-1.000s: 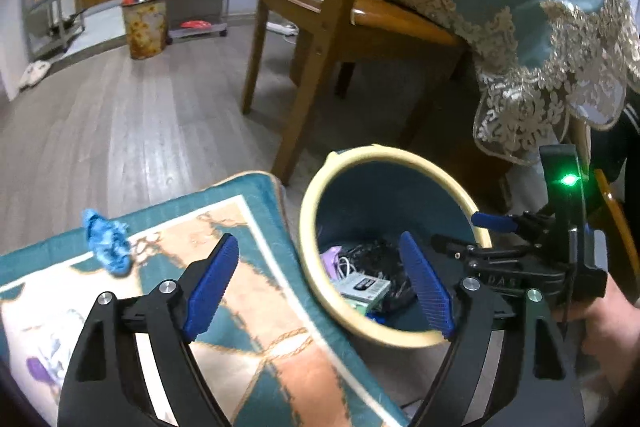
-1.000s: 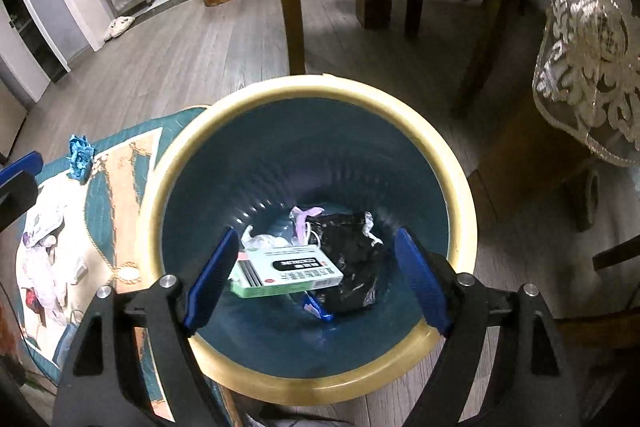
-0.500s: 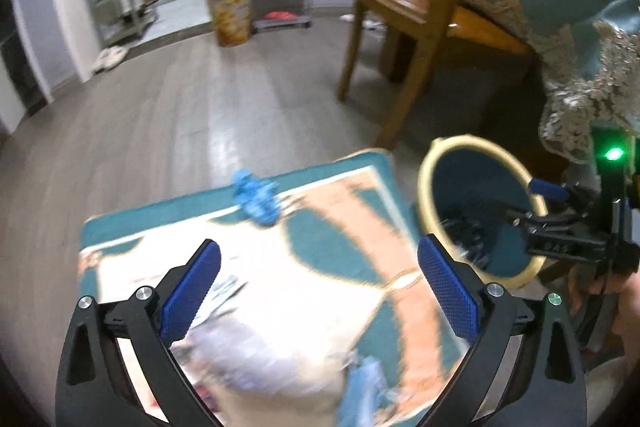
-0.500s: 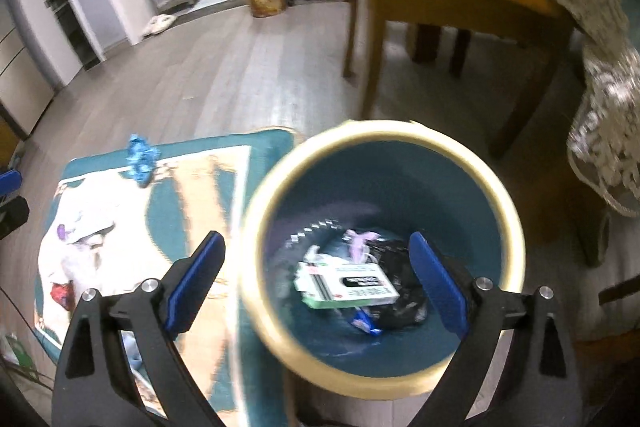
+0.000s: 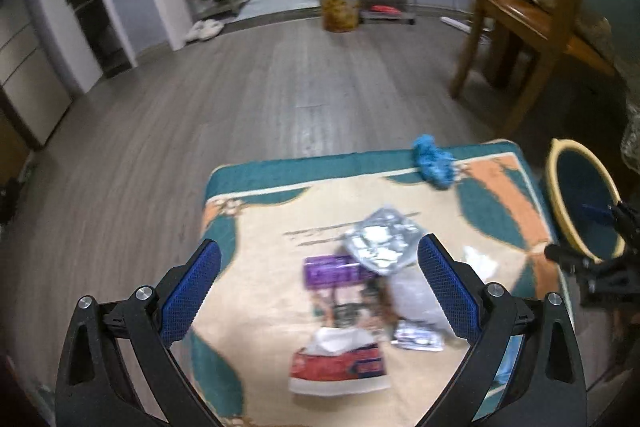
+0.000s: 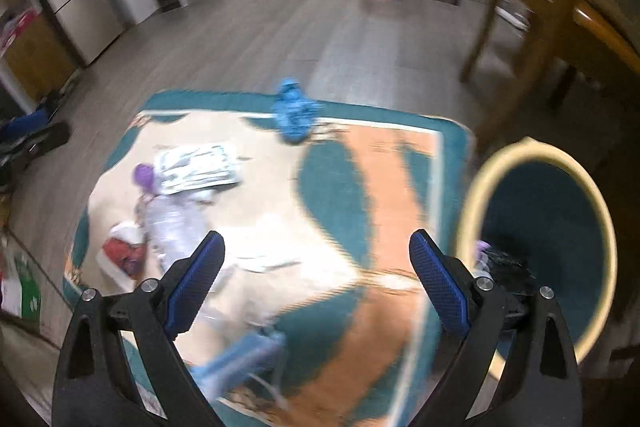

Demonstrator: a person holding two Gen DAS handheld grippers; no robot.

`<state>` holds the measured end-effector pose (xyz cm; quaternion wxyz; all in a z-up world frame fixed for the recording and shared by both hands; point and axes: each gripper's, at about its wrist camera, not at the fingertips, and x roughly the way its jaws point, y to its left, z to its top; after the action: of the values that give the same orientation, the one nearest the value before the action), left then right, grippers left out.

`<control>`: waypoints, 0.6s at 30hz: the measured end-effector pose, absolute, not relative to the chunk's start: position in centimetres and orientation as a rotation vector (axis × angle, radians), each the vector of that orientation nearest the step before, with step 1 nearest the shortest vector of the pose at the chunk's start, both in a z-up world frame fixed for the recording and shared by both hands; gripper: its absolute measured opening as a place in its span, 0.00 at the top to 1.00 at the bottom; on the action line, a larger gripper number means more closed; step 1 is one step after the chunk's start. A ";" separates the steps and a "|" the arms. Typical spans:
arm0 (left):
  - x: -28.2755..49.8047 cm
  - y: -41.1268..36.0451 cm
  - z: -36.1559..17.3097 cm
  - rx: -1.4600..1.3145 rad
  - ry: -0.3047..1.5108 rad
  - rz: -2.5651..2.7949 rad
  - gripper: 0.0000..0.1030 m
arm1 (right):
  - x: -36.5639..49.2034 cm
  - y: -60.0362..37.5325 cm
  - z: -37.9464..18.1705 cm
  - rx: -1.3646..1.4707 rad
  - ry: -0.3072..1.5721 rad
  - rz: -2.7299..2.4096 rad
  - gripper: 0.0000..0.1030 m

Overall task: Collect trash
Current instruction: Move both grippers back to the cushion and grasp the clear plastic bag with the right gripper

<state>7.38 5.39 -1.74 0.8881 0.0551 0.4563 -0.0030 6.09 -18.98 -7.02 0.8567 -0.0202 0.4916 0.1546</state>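
Closest to the left wrist camera, the left gripper point(image 5: 318, 285) hangs above a rug with its jaws spread wide and nothing between its black arms and textured blue pads point(image 5: 192, 289). Directly under it lies a loose cluster of trash on the patterned rug point(image 5: 260, 227), which is flat, soft-edged and coloured teal, cream and orange. Nearest is a squashed red and white packet point(image 5: 340, 367), lying with its long side across the view. Just beyond it are a small purple box point(image 5: 332, 271), also lying crosswise, and a crumpled silvery foil pouch point(image 5: 380, 241) touching the box's right end. A clear crinkled plastic wrapper point(image 5: 416, 297) lies to the right, blurred. Farther off, at the rug's far edge, sits a scrunched blue wad point(image 5: 434, 163). In the right wrist view, the right gripper point(image 6: 316, 281) is likewise wide open and empty, over the rug's right half. To its right, just off the rug, stands a round bin point(image 6: 596, 223) with a pale yellow rim and dark teal inside, dark rubbish at its bottom. Beyond are grey wood-look floor planks point(image 5: 240, 99), a wooden chair point(image 5: 520, 7) and a distant yellow bin point(image 5: 340, 3).
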 end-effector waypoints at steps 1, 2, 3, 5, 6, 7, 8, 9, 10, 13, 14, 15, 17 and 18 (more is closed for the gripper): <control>7.5 5.9 -2.0 0.110 0.953 0.003 0.05 | 6.0 -17.7 -7.1 -0.061 1.030 0.355 0.11; 7.6 6.6 -2.3 0.111 0.955 0.014 0.05 | 5.9 -16.4 -7.2 -0.081 1.032 0.386 0.11; 7.7 7.0 -2.4 0.114 0.955 0.023 0.05 | 5.9 -15.5 -7.3 -0.095 1.036 0.405 0.11; 7.9 8.1 -2.9 0.128 0.956 0.044 0.05 | 5.7 -13.2 -7.7 -0.133 1.046 0.450 0.11; 8.1 8.6 -3.2 0.132 0.962 0.057 0.05 | 5.6 -12.4 -7.9 -0.143 1.049 0.465 0.11; 8.3 9.0 -3.4 0.130 0.967 0.060 0.05 | 5.6 -11.5 -8.2 -0.152 1.057 0.488 0.12; 8.5 9.6 -3.6 0.123 0.973 0.058 0.05 | 5.6 -10.6 -8.6 -0.159 1.067 0.505 0.12; 8.6 10.0 -3.8 0.116 0.978 0.053 0.05 | 5.6 -10.0 -8.9 -0.162 1.074 0.515 0.16; 8.7 10.3 -4.0 0.109 0.982 0.050 0.05 | 5.6 -9.3 -9.4 -0.166 1.088 0.533 0.19; 8.8 11.0 -4.9 0.089 0.997 0.028 0.05 | 5.5 -7.7 -10.6 -0.192 1.118 0.568 0.25; 8.9 11.0 -5.2 0.094 1.002 0.023 0.05 | 5.4 -7.2 -10.9 -0.205 1.125 0.578 0.30; 9.0 11.1 -5.4 0.101 1.004 0.025 0.05 | 5.3 -6.8 -11.3 -0.223 1.133 0.583 0.35; 9.1 10.9 -5.7 0.109 1.012 0.027 0.05 | 5.1 -6.0 -12.1 -0.256 1.153 0.594 0.47; 9.2 10.8 -5.8 0.108 1.016 0.023 0.05 | 5.0 -5.8 -12.4 -0.272 1.160 0.593 0.61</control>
<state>9.20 10.82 -5.82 0.8723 0.0518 0.4860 0.0112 5.00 -5.80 -12.40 0.7867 -0.1264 0.5380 0.2751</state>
